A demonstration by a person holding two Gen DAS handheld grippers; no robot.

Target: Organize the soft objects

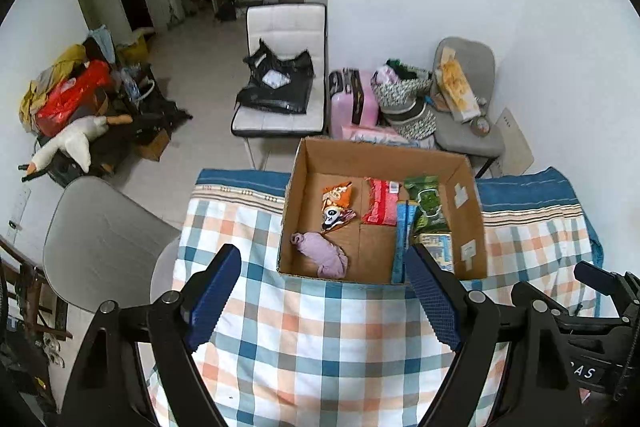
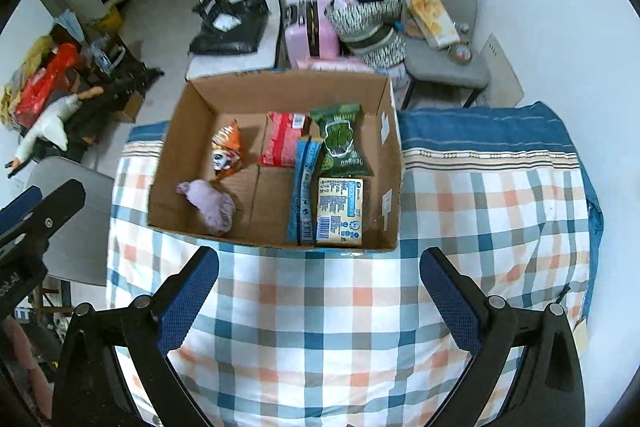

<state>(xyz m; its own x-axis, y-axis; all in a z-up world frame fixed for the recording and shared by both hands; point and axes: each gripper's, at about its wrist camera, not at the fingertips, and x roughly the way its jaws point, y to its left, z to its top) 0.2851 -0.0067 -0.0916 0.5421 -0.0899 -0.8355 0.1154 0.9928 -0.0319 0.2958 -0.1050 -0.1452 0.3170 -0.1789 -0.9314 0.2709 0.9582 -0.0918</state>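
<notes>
An open cardboard box [image 1: 468, 211] [image 2: 172, 147] stands on the checked cloth. Inside lie a lilac soft cloth bundle [image 1: 322, 253] [image 2: 210, 205], an orange snack bag [image 1: 338, 205] [image 2: 228, 151], a red packet [image 1: 382, 201] [image 2: 282, 139], a green bag [image 1: 426, 203] [image 2: 340, 143], a blue strip pack [image 2: 306, 187] and a pale yellow packet [image 2: 340, 211]. My left gripper [image 1: 324, 259] is open and empty above the cloth, just before the box's near wall. My right gripper [image 2: 320, 263] is open and empty, also in front of the box.
The checked cloth [image 1: 320, 339] [image 2: 480, 227] covers the table. A grey chair [image 1: 104, 243] stands left. Behind are a white chair with a black bag [image 1: 280, 83], a pink suitcase [image 1: 354, 103] and a grey chair with clutter [image 1: 464, 95]. A plush goose [image 1: 72, 143] lies on the floor pile.
</notes>
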